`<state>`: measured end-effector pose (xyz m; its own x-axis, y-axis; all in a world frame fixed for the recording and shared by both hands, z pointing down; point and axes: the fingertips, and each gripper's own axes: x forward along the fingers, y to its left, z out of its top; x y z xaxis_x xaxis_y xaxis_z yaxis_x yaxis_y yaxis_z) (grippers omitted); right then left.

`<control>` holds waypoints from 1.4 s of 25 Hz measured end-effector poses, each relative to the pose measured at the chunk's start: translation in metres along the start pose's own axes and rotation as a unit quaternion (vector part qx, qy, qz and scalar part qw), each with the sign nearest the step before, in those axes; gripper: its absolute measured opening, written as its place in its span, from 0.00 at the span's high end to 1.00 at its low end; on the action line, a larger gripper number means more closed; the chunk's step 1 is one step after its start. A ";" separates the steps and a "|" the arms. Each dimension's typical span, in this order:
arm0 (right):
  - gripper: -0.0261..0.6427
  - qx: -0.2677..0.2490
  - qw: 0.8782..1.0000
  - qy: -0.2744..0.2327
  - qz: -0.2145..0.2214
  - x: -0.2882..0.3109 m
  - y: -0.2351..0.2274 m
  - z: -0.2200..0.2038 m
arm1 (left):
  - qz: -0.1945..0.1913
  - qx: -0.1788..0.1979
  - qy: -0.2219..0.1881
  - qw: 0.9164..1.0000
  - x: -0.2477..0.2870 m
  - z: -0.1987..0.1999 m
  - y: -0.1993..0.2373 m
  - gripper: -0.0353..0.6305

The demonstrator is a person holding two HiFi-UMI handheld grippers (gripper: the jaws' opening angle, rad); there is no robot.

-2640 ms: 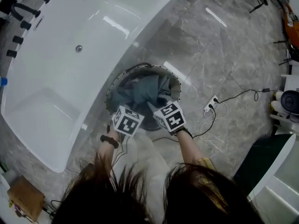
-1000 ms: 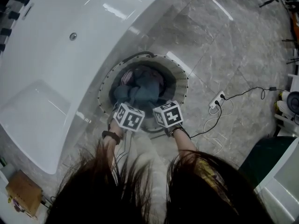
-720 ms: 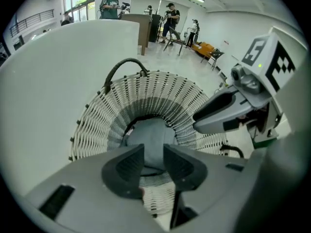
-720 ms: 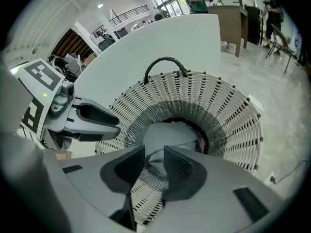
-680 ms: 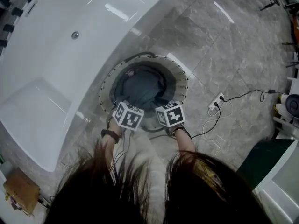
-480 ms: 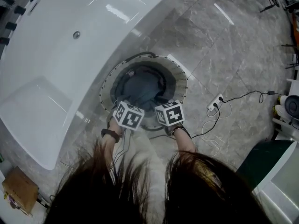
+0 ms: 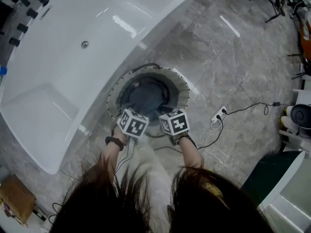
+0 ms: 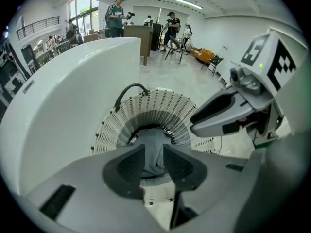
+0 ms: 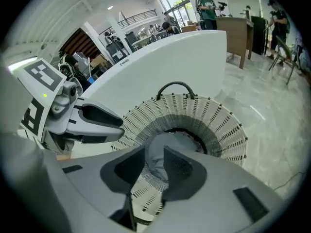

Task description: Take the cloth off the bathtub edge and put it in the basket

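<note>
The grey cloth [image 7: 146,95] lies spread inside the round white slatted basket [image 7: 183,90], which stands on the floor against the white bathtub [image 7: 63,76]. Both grippers hover over the basket's near rim, marker cubes up: the left cube [image 7: 132,123] and the right cube [image 7: 174,122]. In the left gripper view the left gripper [image 8: 153,159] stands open with a narrow gap, the cloth [image 8: 154,147] showing far below through it. The right gripper [image 9: 154,166] is open too. Its jaws have just been opening, and nothing is between them; the cloth [image 9: 167,147] lies beneath in the basket [image 9: 199,113].
A power strip [image 7: 218,114] with trailing cables lies on the marble floor right of the basket. A cardboard box [image 7: 14,198] sits at lower left, dark fittings [image 7: 22,25] at the tub's far end. People stand far off across the room [image 8: 116,16].
The bunched cloth has settled flat into the basket. Both grippers have lifted up off it and now sit above the near rim.
</note>
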<state>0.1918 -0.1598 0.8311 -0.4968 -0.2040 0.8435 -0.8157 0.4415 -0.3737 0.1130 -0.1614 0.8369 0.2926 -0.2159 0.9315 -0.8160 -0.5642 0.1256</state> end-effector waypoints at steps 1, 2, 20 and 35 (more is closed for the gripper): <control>0.80 -0.003 1.000 -0.004 0.000 -0.006 0.004 0.004 | -0.001 -0.002 -0.005 1.000 -0.006 0.004 -0.002 0.77; 0.80 -0.007 1.000 -0.009 0.001 -0.013 0.008 0.008 | -0.001 -0.004 -0.010 1.000 -0.014 0.007 -0.003 0.77; 0.80 -0.047 0.974 -0.201 0.091 -0.198 0.153 0.166 | 0.022 -0.097 -0.242 0.965 -0.270 0.103 0.030 0.78; 0.88 -0.178 0.902 -0.340 0.196 -0.356 0.326 0.255 | 0.105 -0.127 -0.485 0.859 -0.544 0.122 0.041 0.88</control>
<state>0.0273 -0.1655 0.3107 -0.8922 -0.4067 0.1963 -0.4511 0.8245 -0.3416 -0.0189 -0.1638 0.2933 0.3031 -0.9232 0.2363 -0.9479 -0.2667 0.1741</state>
